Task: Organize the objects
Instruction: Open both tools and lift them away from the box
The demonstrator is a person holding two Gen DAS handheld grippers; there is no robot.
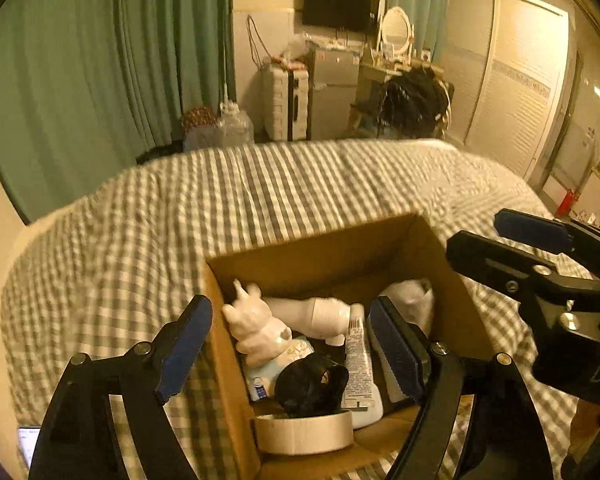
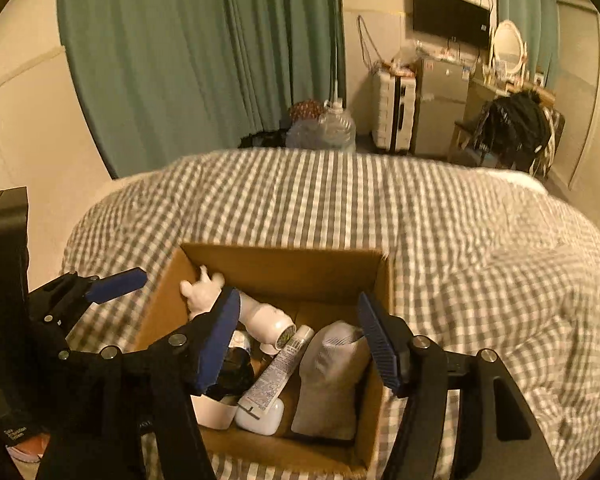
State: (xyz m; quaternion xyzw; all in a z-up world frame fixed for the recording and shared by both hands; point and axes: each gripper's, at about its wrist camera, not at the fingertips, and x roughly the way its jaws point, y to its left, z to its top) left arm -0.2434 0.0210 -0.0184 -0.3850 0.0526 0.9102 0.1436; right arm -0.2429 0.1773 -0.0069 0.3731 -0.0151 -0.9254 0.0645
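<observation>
An open cardboard box sits on the checked bed. Inside lie a white animal figurine, a white bottle, a printed tube, a black object, a tape roll and a grey pouch. My left gripper hangs open over the box's left side, its left finger outside the wall. My right gripper is open above the tube and pouch, with nothing pressed between its pads. It also shows in the left wrist view, at the box's right.
The grey-and-white checked bed cover spreads around the box. Beyond the bed are green curtains, a water jug, a white suitcase, a small fridge and a chair with dark clothes. A phone lies at the lower left.
</observation>
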